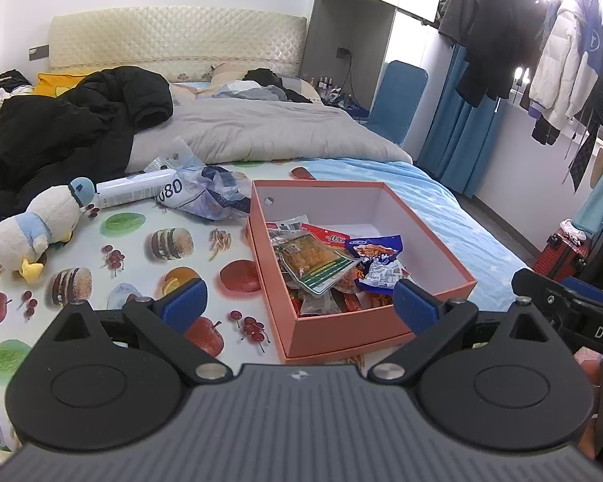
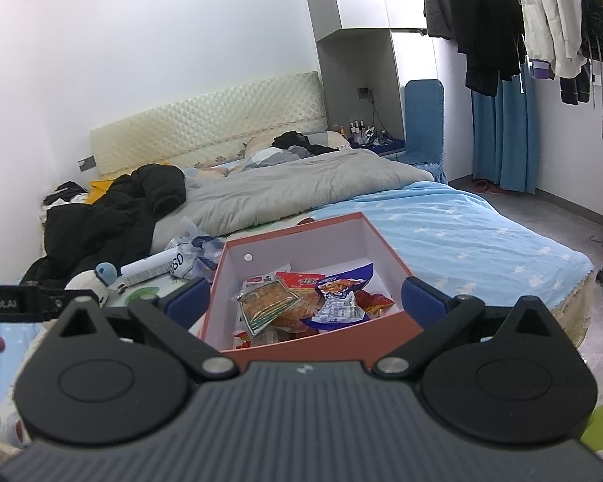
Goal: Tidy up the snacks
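A bedroom is shown, filled mostly by a wide bed [image 1: 442, 201] with a quilted cream headboard, a rumpled grey duvet [image 1: 261, 132] and a black padded jacket [image 1: 80, 120] heaped at one side. The near part of the mattress is covered by a glossy sheet printed with fruit and burgers [image 1: 140, 249], probably spread as a wipeable working surface. On it a salmon-pink rectangular cardboard box [image 1: 362, 325] with smooth white inner walls is set, open-topped so that packets can be dropped in from above. Inside, piled toward its near end, crinkly foil and clear-plastic snack packets [image 1: 321, 265] are gathered, which suggests the sorting is far along. Beside the box a plush white and blue duck [image 1: 36, 225], a white cylindrical bottle [image 1: 136, 193] and a crumpled plastic bag [image 1: 213, 197] are left. The left hand-held gripper [image 1: 299, 301] is held with its blue pads spread wide and nothing between them; the right hand-held gripper [image 2: 305, 301] is likewise fully spread and empty, poised above the box's near wall.
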Tool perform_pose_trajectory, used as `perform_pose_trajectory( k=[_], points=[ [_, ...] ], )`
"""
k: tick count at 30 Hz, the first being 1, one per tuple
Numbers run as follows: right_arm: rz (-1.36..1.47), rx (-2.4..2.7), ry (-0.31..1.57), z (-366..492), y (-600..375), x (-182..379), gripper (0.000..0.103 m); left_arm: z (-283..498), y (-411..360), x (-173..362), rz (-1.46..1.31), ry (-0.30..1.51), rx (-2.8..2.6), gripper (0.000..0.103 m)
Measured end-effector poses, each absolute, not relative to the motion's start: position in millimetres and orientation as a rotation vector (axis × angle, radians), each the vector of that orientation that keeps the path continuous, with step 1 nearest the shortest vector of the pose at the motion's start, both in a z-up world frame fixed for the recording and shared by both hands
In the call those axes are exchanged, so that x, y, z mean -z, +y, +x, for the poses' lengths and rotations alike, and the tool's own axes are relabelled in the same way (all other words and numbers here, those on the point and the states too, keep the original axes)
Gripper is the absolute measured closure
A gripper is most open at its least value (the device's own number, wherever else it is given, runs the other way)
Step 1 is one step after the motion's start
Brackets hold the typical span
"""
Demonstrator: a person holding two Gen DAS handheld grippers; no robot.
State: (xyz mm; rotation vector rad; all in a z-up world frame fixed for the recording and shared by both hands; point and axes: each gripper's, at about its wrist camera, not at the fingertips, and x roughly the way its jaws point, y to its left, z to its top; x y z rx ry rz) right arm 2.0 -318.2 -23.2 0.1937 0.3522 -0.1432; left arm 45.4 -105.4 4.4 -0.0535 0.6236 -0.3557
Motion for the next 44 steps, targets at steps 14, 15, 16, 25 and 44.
perform_pose_trajectory(
  k=[14,15,16,25,44],
  points=[
    [0.195,0.15,0.353,1.8,-316.6,23.6,0.0,43.0,-104.9,-9.5,-0.058,0.617,0.355,0.003],
    [0.195,0.149,0.353,1.9,-316.7,23.5,0.0,42.8,-104.9,-9.4,-0.057,0.617,0.353,0.003],
    [0.194,0.15,0.352,1.9,-316.4,23.4,0.0,42.6,-104.6,-9.7,-0.056,0.615,0.352,0.003],
    [0.196,0.148,0.349,1.1,-316.0,23.1,0.0,42.6,-104.0,-10.2,-0.058,0.609,0.36,0.003],
    [0.197,0.154,0.351,3.1,-313.5,19.6,0.0,42.7,-104.2,-12.8,-0.066,0.604,0.37,0.002]
  ],
)
